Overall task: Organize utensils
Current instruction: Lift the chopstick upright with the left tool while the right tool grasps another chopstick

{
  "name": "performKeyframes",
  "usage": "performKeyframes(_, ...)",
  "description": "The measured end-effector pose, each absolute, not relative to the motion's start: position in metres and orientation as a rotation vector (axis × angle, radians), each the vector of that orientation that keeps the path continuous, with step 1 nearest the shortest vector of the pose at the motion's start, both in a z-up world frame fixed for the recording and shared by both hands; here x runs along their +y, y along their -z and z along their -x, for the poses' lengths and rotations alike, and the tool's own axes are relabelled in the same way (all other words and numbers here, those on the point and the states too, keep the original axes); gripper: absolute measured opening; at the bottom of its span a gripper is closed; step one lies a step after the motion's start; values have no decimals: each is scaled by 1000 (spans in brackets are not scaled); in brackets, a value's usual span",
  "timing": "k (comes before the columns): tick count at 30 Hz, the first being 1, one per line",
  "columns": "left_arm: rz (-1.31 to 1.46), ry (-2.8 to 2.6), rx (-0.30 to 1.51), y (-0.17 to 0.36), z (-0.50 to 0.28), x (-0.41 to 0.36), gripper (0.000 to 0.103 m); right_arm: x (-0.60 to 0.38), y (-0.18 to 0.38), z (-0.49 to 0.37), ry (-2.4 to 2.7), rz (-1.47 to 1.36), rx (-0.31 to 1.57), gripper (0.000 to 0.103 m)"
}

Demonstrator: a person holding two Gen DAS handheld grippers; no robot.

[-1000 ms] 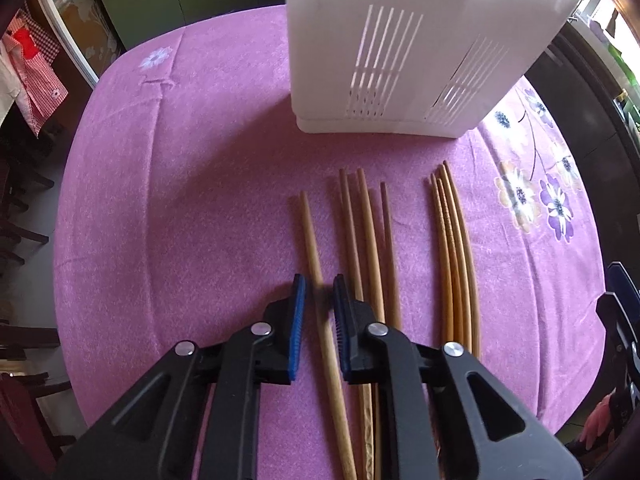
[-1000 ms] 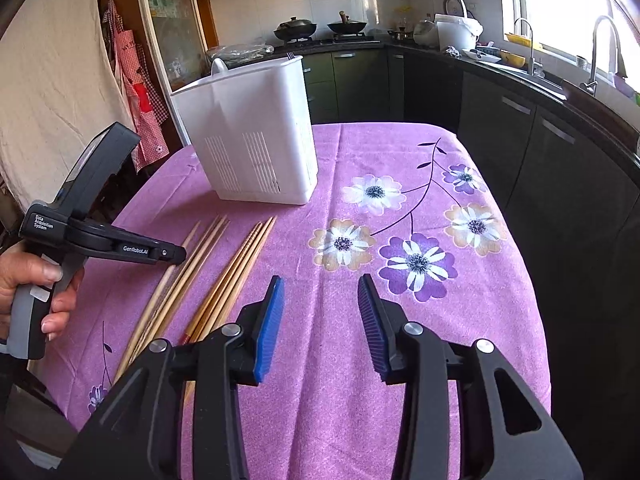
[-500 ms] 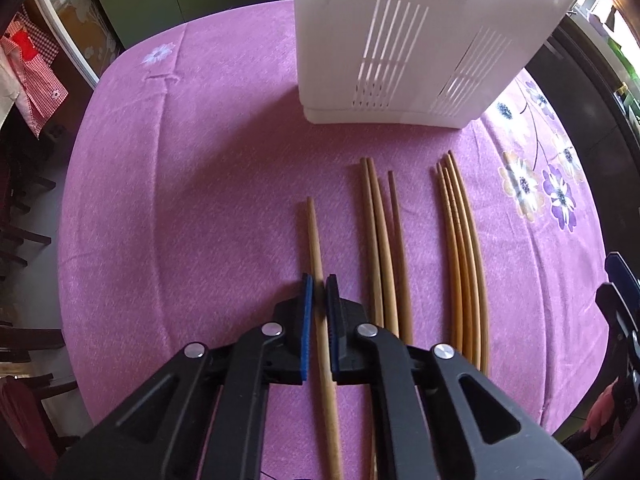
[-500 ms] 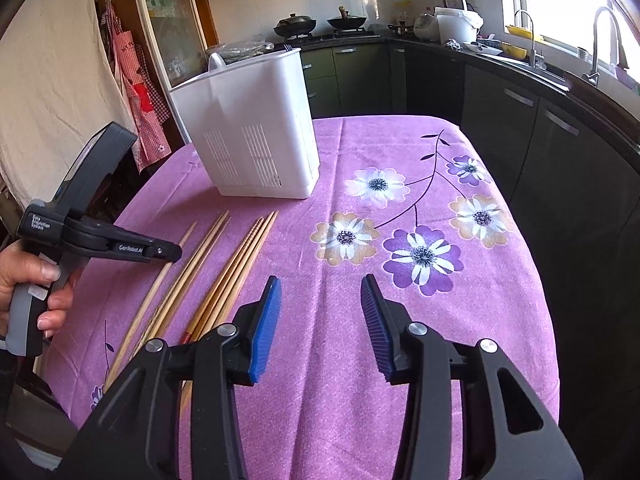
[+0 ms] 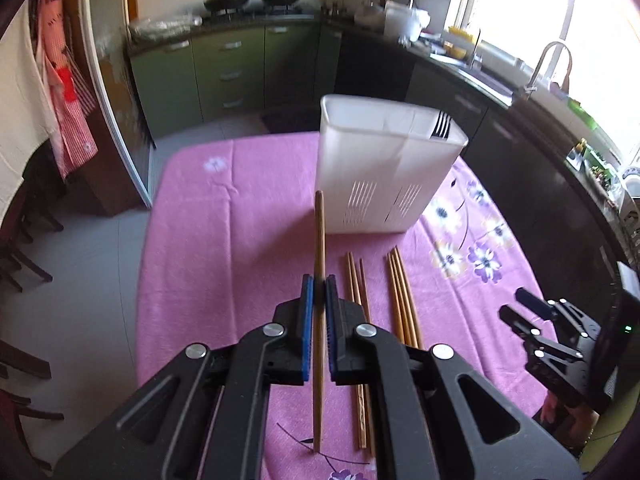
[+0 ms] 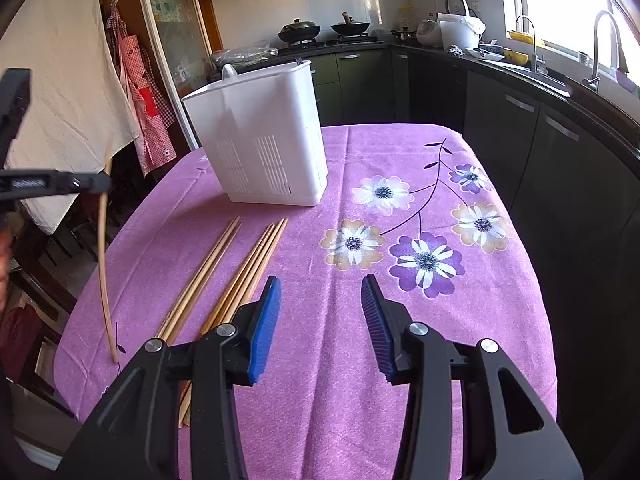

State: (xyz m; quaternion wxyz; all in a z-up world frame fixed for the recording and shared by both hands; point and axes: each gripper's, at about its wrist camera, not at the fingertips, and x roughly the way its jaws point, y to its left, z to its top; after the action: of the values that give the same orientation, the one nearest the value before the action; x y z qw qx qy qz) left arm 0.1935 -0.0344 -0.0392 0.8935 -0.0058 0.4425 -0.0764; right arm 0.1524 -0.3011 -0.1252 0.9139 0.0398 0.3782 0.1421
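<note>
The left gripper [image 5: 319,280] has its fingers clenched on a single chopstick [image 5: 319,236], pinched near mid-length so it hangs balanced — clear of the table [image 5: 208,248], tip toward the white caddy [image 5: 384,168]. The right gripper [image 6: 320,292] hovers released and empty — likely waiting — beside the remaining chopsticks [image 6: 240,264], lying parallel before the caddy.

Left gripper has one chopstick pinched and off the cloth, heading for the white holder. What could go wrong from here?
The left gripper pinches the chopstick at one spot with long ends free, so it may pivot or slip. Its tip could catch the white holder rim. The fork already fills one corner.
</note>
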Motion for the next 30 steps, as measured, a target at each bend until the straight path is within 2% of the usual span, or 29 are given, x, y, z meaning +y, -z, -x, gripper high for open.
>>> performKeyframes(11,4,168,757,24,-112,-19,6,-264,135,-200,-412,-52,922,42)
performKeyframes(13,-13,169,741,23,-105,-21,6,-250,142,-218,-427,-28,981,33)
performKeyframes(16,-25,181,733,21,-98,-23,6,-237,152,-237,-418,-10,1033,27)
performKeyframes(24,-32,204,725,22,-96,-21,6,-219,172,-263,-355,41,1114,19)
performKeyframes(30,-30,209,726,22,-96,-20,6,-212,174,-265,-360,34,1125,19)
